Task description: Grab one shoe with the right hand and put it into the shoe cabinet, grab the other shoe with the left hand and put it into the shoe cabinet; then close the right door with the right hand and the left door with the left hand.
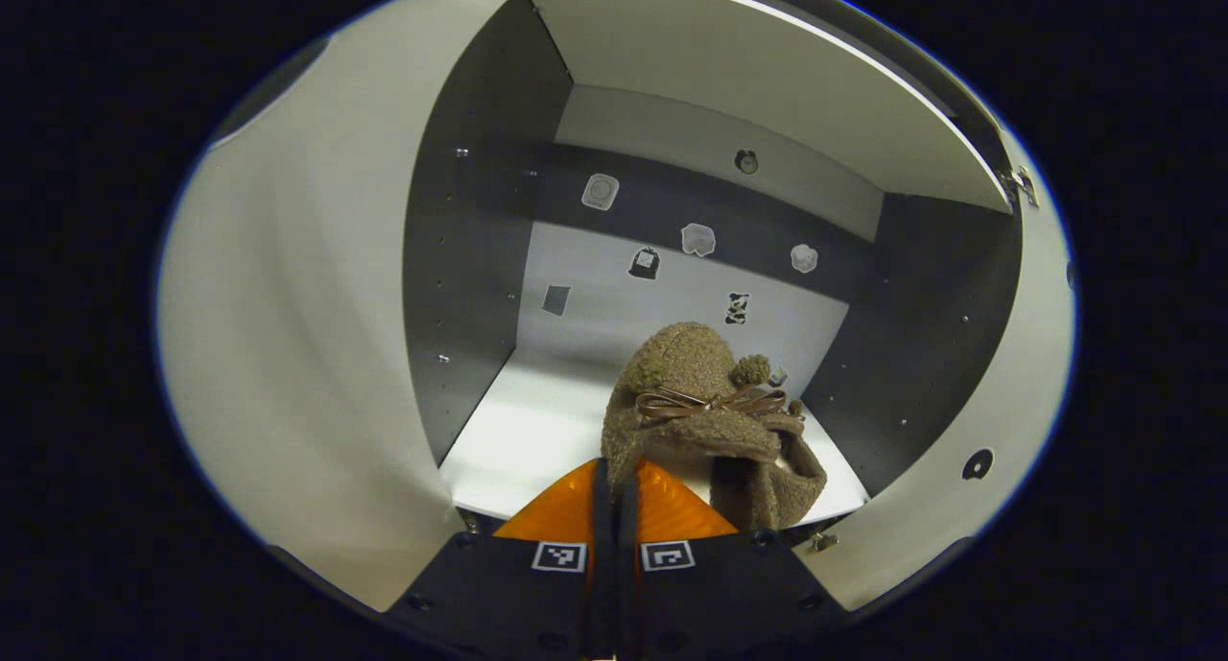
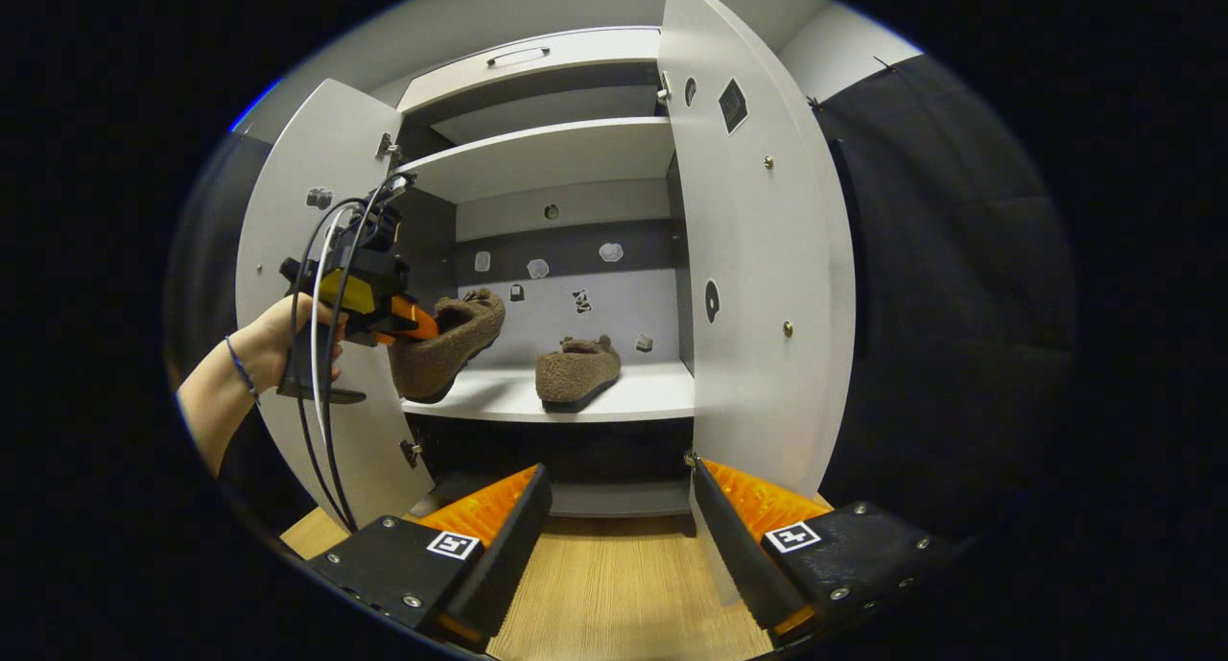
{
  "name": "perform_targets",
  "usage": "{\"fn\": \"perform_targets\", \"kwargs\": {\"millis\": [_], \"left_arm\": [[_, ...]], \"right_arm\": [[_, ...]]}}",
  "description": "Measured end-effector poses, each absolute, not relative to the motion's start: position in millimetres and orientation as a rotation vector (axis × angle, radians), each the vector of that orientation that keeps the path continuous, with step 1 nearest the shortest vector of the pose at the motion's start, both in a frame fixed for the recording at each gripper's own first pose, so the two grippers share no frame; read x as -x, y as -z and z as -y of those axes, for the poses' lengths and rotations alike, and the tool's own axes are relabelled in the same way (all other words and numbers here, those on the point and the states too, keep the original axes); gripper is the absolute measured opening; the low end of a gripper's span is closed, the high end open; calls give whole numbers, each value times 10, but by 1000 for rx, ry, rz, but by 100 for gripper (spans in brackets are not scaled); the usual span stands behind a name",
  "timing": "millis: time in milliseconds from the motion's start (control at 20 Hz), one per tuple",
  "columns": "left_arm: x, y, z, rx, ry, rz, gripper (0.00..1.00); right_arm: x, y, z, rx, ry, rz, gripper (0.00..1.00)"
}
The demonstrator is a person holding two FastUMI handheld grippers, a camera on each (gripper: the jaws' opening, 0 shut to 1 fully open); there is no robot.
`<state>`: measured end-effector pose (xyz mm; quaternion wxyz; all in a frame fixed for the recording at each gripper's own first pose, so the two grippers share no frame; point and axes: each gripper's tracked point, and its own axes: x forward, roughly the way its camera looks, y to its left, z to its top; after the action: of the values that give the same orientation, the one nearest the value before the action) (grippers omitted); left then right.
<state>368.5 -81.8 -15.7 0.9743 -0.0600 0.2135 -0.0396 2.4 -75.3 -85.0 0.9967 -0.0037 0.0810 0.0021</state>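
Note:
In the left gripper view my left gripper [image 1: 614,488] is shut on the heel end of a brown fuzzy shoe [image 1: 700,412] with a bow, held just over the front of the cabinet's white shelf [image 1: 528,431]. The right gripper view shows that left gripper [image 2: 422,327] in a person's hand [image 2: 278,340], with the held shoe [image 2: 451,340] tilted above the shelf's left end. A second brown shoe [image 2: 578,368] rests flat on the shelf [image 2: 643,397]. My right gripper [image 2: 619,474] hangs open in front of the cabinet, below the shelf, holding nothing.
Both cabinet doors stand open: the left door [image 2: 307,239] beside the hand, the right door [image 2: 758,258] just ahead of my right gripper. An upper shelf [image 2: 547,153] sits above. Small stickers dot the back wall [image 1: 672,296]. Wooden floor [image 2: 604,575] lies below.

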Motion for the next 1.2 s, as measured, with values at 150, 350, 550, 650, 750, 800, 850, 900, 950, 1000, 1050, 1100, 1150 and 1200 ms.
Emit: {"fn": "perform_targets", "kwargs": {"millis": [150,350,550,650,750,800,850,900,950,1000,1050,1100,1150,1200], "left_arm": [[-4066,347,819,131,71,-467,7],[-4372,681,776,154,50,-544,7],[-4447,980,712,166,25,-624,7],[-4448,1004,675,141,29,-629,7],[-4408,944,701,108,40,-614,8],[-4389,909,722,91,46,-602,13],[-4348,870,750,74,58,-589,16],[-4302,800,781,56,63,-567,23],[-4294,732,793,45,68,-537,27],[-4224,650,847,42,80,-520,36],[-4163,552,887,43,94,-500,39],[-4111,463,906,40,99,-480,61],[-4047,374,915,35,104,-461,56],[-3957,282,928,32,108,-441,65]], "right_arm": [[-70,870,780,6,8,-170,93],[-106,844,816,-1,25,-171,93],[-105,802,810,-5,40,-163,93],[-110,813,795,-5,40,-164,92],[-120,844,773,-11,40,-168,92],[-121,856,751,-18,37,-170,92],[-124,867,738,-24,36,-172,92],[-121,865,726,-26,33,-170,92],[-120,867,718,-24,31,-170,92],[-109,865,712,-20,30,-169,92],[-110,855,712,-17,28,-166,92],[-87,841,713,-16,29,-161,93],[-63,818,716,-17,30,-154,93],[-33,799,721,-17,30,-150,92]]}}
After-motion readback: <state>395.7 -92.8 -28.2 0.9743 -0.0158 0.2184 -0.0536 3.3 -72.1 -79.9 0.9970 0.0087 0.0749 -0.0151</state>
